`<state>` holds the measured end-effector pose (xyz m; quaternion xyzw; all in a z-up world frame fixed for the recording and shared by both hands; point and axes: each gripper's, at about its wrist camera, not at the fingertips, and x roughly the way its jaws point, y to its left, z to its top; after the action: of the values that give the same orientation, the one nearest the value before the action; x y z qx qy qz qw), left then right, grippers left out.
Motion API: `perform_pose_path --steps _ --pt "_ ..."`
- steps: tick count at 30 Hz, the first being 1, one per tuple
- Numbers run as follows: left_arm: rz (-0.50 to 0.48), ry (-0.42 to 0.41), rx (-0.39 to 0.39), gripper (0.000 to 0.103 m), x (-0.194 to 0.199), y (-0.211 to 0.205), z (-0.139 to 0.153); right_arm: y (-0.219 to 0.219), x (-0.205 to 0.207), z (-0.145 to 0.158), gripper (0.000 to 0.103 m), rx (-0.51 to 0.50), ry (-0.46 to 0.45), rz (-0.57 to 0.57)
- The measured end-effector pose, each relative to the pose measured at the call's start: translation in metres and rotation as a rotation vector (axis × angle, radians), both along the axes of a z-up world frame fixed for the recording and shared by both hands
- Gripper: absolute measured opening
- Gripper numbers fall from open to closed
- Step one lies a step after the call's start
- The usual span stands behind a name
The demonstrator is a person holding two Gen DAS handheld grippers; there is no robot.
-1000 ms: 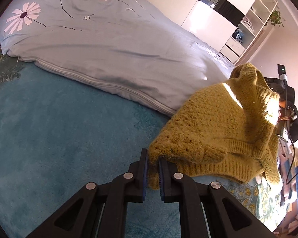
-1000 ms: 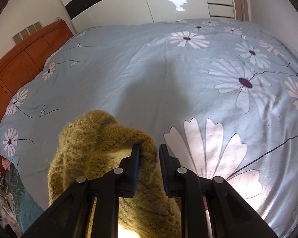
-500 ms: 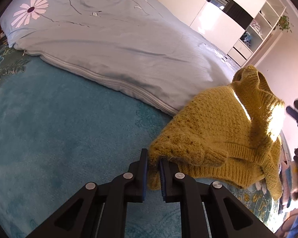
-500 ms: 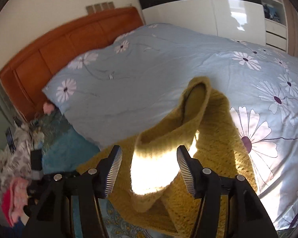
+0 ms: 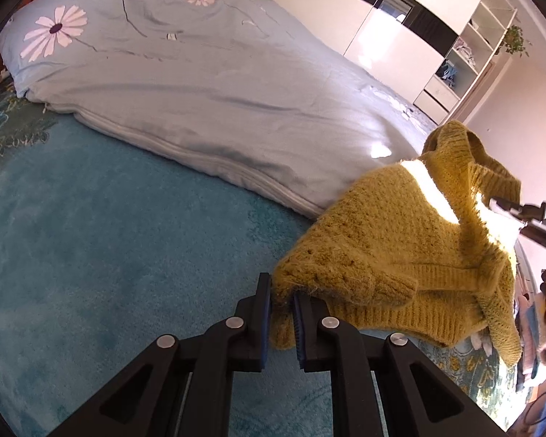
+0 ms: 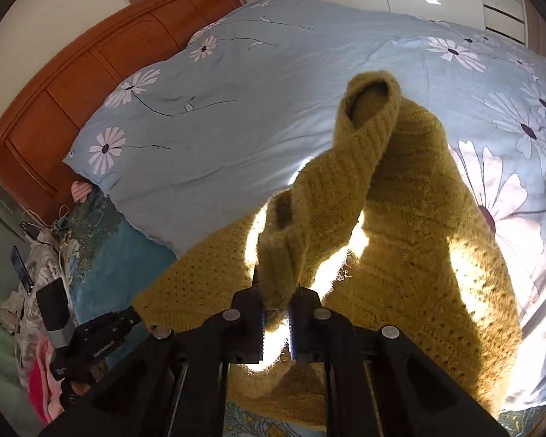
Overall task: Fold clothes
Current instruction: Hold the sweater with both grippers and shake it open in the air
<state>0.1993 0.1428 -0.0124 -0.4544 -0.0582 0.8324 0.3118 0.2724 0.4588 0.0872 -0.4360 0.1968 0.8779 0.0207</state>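
A mustard-yellow knitted sweater [image 5: 382, 236] lies bunched at the edge of the bed, partly on the teal blanket [image 5: 91, 236] and partly against the duvet. My left gripper [image 5: 282, 291] is shut on its near corner, low over the blanket. In the right wrist view the sweater [image 6: 418, 218] drapes over the duvet, and my right gripper [image 6: 276, 291] is shut on a rolled, lifted strip of the knit. The right gripper's tip [image 5: 498, 204] also shows at the right edge of the left wrist view, and the left gripper [image 6: 127, 318] shows at the lower left of the right wrist view.
A light blue duvet [image 5: 200, 83] with white daisies covers most of the bed. A wooden headboard [image 6: 72, 83] stands behind it and a white wardrobe [image 5: 400, 36] beyond. A phone [image 6: 22, 269], cables and clothes crowd the bedside at left.
The right gripper let go of the sweater's top fold, opened wide, swung across and has shut on a rolled strip of the knit. The left gripper has kept its grip in place.
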Motion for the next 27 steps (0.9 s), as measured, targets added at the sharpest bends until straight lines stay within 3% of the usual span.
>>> perform_pose_path --steps 5,9,14,19,24,27 --pt "0.026 0.037 0.066 0.013 -0.001 -0.002 0.002 0.002 -0.031 0.061 0.009 -0.038 0.134 0.001" --pt "0.044 0.030 0.168 0.012 -0.005 -0.010 0.006 0.006 -0.100 0.093 0.009 -0.061 0.212 -0.071" --pt "0.050 0.017 0.183 0.013 -0.010 -0.013 0.005 -0.012 -0.207 0.057 0.009 -0.064 0.100 -0.120" --pt "0.139 -0.013 0.120 0.010 -0.019 -0.022 -0.003 -0.042 -0.286 -0.003 0.009 -0.003 -0.050 -0.087" --pt "0.170 -0.111 0.186 0.010 -0.032 -0.033 -0.011 -0.053 -0.311 -0.054 0.011 0.038 -0.162 -0.086" --pt "0.154 -0.099 0.177 0.011 -0.027 -0.023 -0.010 -0.052 -0.305 -0.053 0.017 0.044 -0.150 -0.094"
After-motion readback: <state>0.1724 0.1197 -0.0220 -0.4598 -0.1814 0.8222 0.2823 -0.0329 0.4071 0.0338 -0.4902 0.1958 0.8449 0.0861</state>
